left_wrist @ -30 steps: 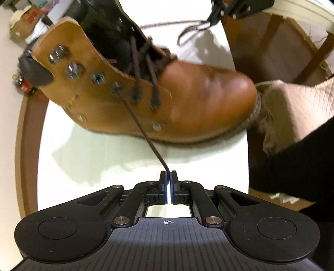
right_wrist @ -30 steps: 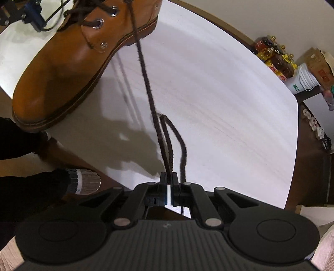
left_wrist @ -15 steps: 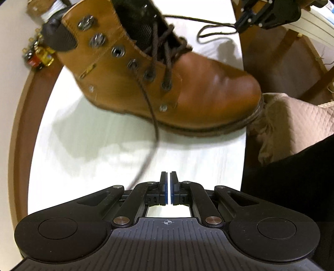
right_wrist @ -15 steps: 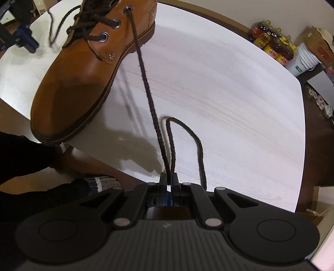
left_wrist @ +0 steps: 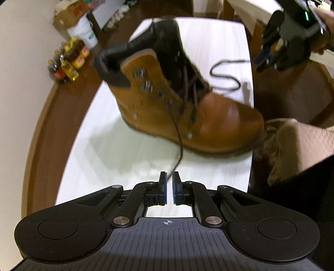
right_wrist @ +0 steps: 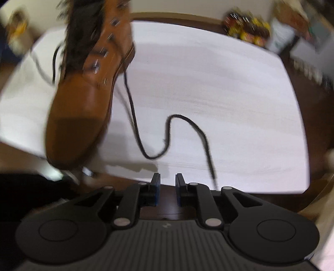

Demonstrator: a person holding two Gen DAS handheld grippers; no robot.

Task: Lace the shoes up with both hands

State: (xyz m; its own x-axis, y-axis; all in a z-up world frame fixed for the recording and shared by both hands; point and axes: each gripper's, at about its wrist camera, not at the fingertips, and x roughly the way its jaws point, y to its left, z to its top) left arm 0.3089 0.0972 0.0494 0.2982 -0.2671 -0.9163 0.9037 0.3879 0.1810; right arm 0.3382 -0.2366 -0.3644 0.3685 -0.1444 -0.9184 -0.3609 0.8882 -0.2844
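A brown leather boot (left_wrist: pixel 219 118) stands on the white table (left_wrist: pixel 125 158), its toe pointing right. A dark lace (left_wrist: pixel 179 137) hangs from a side eyelet down toward my left gripper (left_wrist: pixel 169 183), which is open by a narrow gap with nothing between its pads. The other lace end (left_wrist: pixel 211 72) lies curled on the table behind the boot. In the right wrist view the boot (right_wrist: pixel 83 108) is at the left, and this loose lace (right_wrist: pixel 133 116) snakes across the table (right_wrist: pixel 229 93) to its near edge. My right gripper (right_wrist: pixel 168 185) is open and empty, held past the table's corner (left_wrist: pixel 265 58).
Bottles (left_wrist: pixel 66 62), a white bucket (left_wrist: pixel 83 33) and a cardboard box (left_wrist: pixel 66 14) stand on the floor beyond the table's far left side. A beige quilted cloth (left_wrist: pixel 292 146) and a person's dark clothing (left_wrist: pixel 302 198) are close to the boot's toe.
Both grippers have opened and let go of the laces. Both have drawn back from the boot. The right lace has dropped into a loose curve on the table.
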